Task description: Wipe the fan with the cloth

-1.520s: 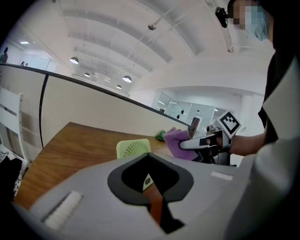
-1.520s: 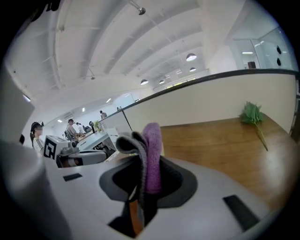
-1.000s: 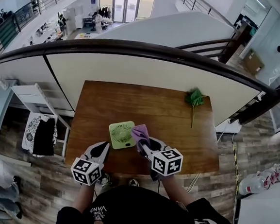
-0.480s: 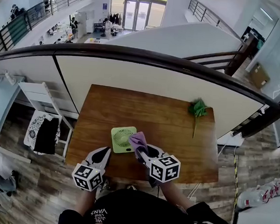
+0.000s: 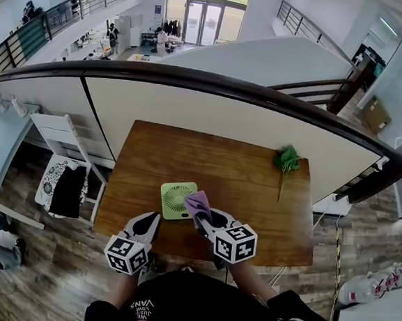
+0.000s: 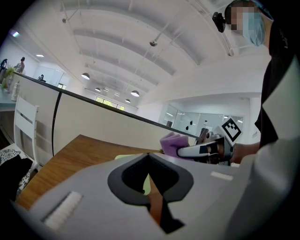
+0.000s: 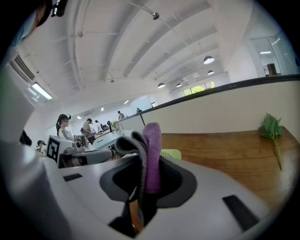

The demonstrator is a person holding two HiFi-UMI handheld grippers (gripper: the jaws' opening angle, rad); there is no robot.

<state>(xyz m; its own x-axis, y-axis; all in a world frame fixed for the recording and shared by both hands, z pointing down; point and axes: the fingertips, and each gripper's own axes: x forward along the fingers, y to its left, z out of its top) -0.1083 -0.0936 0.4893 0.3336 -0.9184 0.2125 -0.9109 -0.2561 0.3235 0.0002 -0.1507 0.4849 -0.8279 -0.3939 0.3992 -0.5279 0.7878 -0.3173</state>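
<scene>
As a wall curves behind, the table bears a fan.

Head view: mounted overhead, aimed steeply down at brown wooden table from well above. Left gripper view: set low, close behind left tongs, aimed across table. Right gripper view: likewise behind right tongs. Shared by all: tabletop, square pale-green fan.

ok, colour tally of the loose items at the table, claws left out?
Green: 2, the fan and the leafy sprig
Purple: 1, the cloth
Total: 3
</scene>
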